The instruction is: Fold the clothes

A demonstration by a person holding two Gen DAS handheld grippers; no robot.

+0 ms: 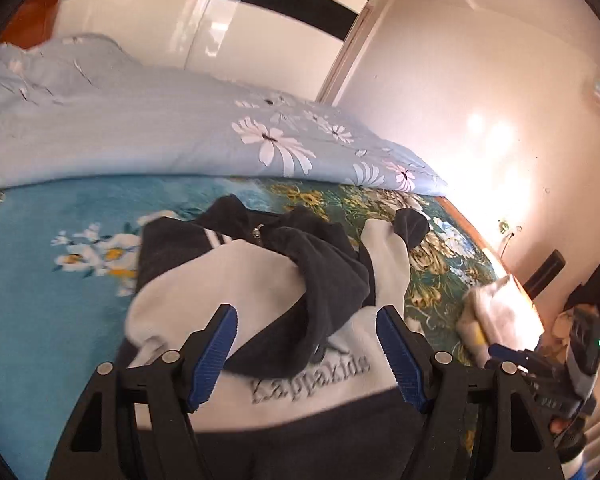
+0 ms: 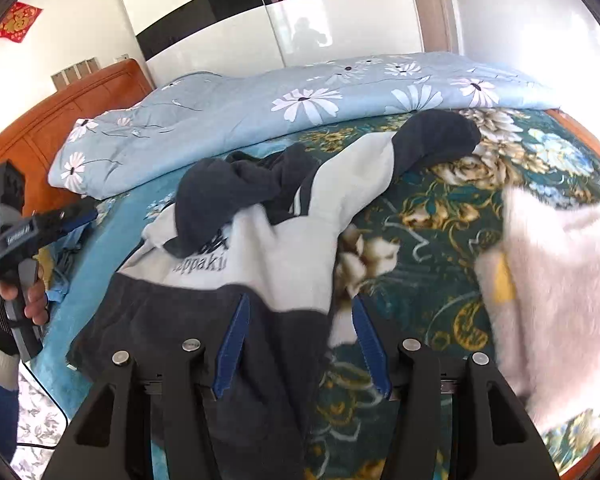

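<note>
Both grippers spread wide, holding nothing, over crumpled navy-and-white hooded sweatshirt [image 1: 260,280] on floral teal bedspread [image 1: 40,280].
Left gripper [image 1: 306,356] above chest lettering, right gripper [image 2: 298,344] near hem; likely pre-fold step, next needs sleeves flattened.

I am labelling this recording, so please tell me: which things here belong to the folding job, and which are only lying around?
Part of the job:
- navy and white sweatshirt, spread on the bed
- left gripper, open above it
- right gripper, open at its lower edge

Only lying about:
- pale blue daisy quilt
- fluffy white garment to the right
- floral blanket underneath
- orange headboard
</note>
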